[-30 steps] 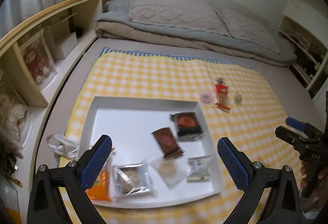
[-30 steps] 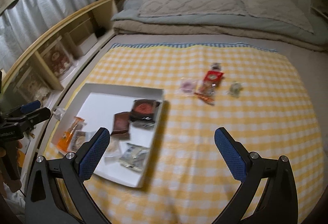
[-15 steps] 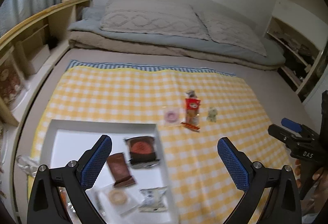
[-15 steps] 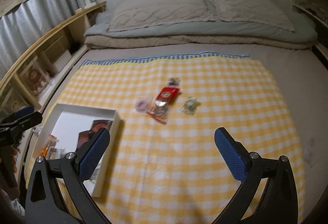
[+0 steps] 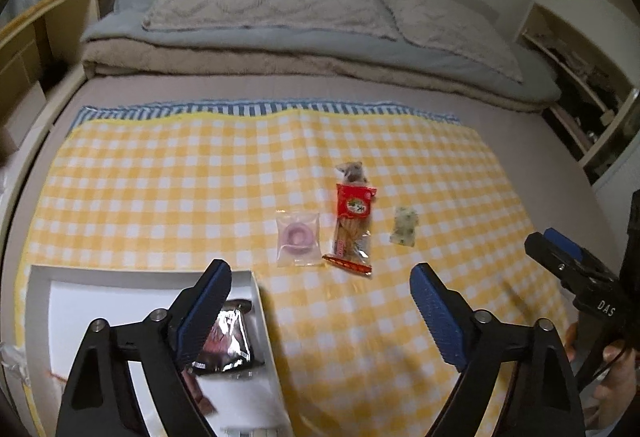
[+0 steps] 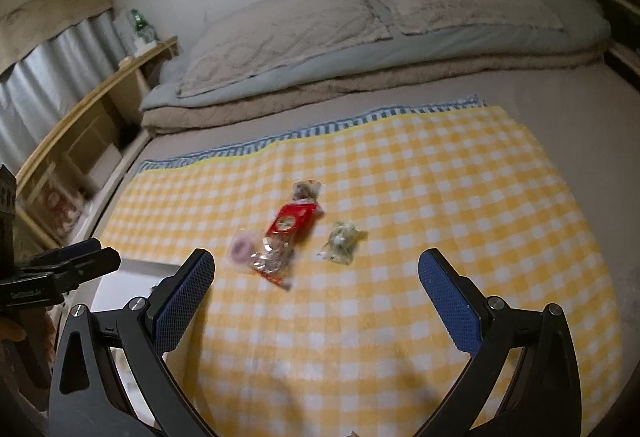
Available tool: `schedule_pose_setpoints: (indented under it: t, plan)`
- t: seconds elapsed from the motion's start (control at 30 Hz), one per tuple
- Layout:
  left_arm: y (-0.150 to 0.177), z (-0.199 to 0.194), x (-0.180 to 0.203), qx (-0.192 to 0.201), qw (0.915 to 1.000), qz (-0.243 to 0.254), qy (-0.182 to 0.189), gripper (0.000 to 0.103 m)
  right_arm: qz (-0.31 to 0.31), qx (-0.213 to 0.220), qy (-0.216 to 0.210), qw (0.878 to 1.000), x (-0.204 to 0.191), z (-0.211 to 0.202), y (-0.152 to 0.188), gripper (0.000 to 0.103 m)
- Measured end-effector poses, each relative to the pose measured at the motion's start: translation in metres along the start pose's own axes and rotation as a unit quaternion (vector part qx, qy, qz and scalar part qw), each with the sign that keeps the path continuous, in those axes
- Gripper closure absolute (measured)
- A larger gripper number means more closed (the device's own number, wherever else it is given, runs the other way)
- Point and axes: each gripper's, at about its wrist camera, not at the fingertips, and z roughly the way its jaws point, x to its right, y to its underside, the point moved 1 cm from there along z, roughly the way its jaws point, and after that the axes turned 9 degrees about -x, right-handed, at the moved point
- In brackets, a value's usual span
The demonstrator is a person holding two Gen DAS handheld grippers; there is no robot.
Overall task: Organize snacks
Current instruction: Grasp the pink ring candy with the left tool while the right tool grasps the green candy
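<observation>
Several loose snacks lie mid-cloth on the yellow checked cloth (image 5: 160, 189): a pink ring in a clear wrapper (image 5: 298, 243), a red-topped stick pack (image 5: 352, 227), a small brown sweet (image 5: 352, 171) and a pale green sweet (image 5: 405, 227). They also show in the right wrist view: the ring (image 6: 242, 248), the red pack (image 6: 286, 237), the green sweet (image 6: 342, 241). A white tray (image 5: 256, 289) at lower left holds a dark wrapped snack (image 5: 228, 337). My left gripper (image 5: 320, 311) is open and empty, short of the snacks. My right gripper (image 6: 316, 297) is open and empty, just short of them.
Folded blankets and pillows (image 5: 280, 9) lie at the head of the bed. A wooden shelf (image 6: 80, 125) with a green bottle (image 6: 138, 25) runs along the left. Another shelf unit (image 5: 580, 85) stands at the right.
Both grippers have swung right, from over the tray towards the loose snacks, and have come closer to them. Both stay open and empty.
</observation>
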Motion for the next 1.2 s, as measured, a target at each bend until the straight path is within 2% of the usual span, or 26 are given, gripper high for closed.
schedule_pose_setpoints:
  t: [0.13, 0.23, 0.4, 0.57, 0.7, 0.77, 0.8, 0.83, 0.93, 1.07, 1.17, 1.2]
  plan:
    - [-0.02, 0.048, -0.002, -0.029, 0.9995, -0.008, 0.005, 0.024, 0.001, -0.032, 0.012, 0.999, 0.01, 0.031, -0.012, 0.0]
    - [-0.033, 0.086, -0.006, -0.05, 0.9987, -0.014, 0.002, 0.029, 0.013, -0.035, 0.014, 0.999, 0.016, 0.047, -0.018, 0.0]
    - [-0.051, 0.136, -0.014, -0.068, 0.9974, -0.023, -0.002, 0.031, 0.058, -0.065, 0.07, 0.994, 0.024, 0.079, -0.026, 0.0]
    - [-0.065, 0.177, -0.015, -0.082, 0.9965, -0.015, -0.011, 0.034, 0.078, -0.065, 0.03, 0.994, 0.037, 0.111, -0.028, 0.0]
    - [-0.069, 0.2, -0.012, -0.094, 0.9955, -0.002, -0.017, 0.036, 0.062, -0.091, 0.027, 0.994, 0.037, 0.141, -0.027, 0.0]
    - [-0.071, 0.213, -0.01, -0.1, 0.9948, 0.007, -0.021, 0.036, 0.069, -0.098, 0.022, 0.993, 0.037, 0.153, -0.027, 0.013]
    - [-0.071, 0.216, -0.009, -0.102, 0.9945, 0.01, -0.023, 0.036, 0.077, -0.099, 0.015, 0.992, 0.037, 0.157, -0.027, 0.023]
    - [-0.072, 0.221, -0.007, -0.106, 0.9939, 0.015, -0.027, 0.036, 0.089, -0.105, 0.006, 0.99, 0.038, 0.163, -0.026, 0.027]
    - [-0.074, 0.232, -0.004, -0.114, 0.9928, 0.021, -0.031, 0.037, 0.124, -0.12, -0.023, 0.985, 0.039, 0.178, -0.024, 0.029]
    - [-0.076, 0.245, -0.001, -0.127, 0.9906, 0.027, -0.042, 0.037, 0.134, -0.141, -0.05, 0.98, 0.033, 0.191, -0.019, 0.031]
    - [-0.075, 0.255, -0.003, -0.132, 0.989, 0.027, -0.06, 0.038, 0.136, -0.155, -0.039, 0.978, 0.03, 0.198, -0.014, 0.046]
    - [-0.076, 0.258, -0.004, -0.133, 0.9889, 0.024, -0.061, 0.043, 0.129, -0.153, -0.03, 0.979, 0.029, 0.198, -0.014, 0.055]
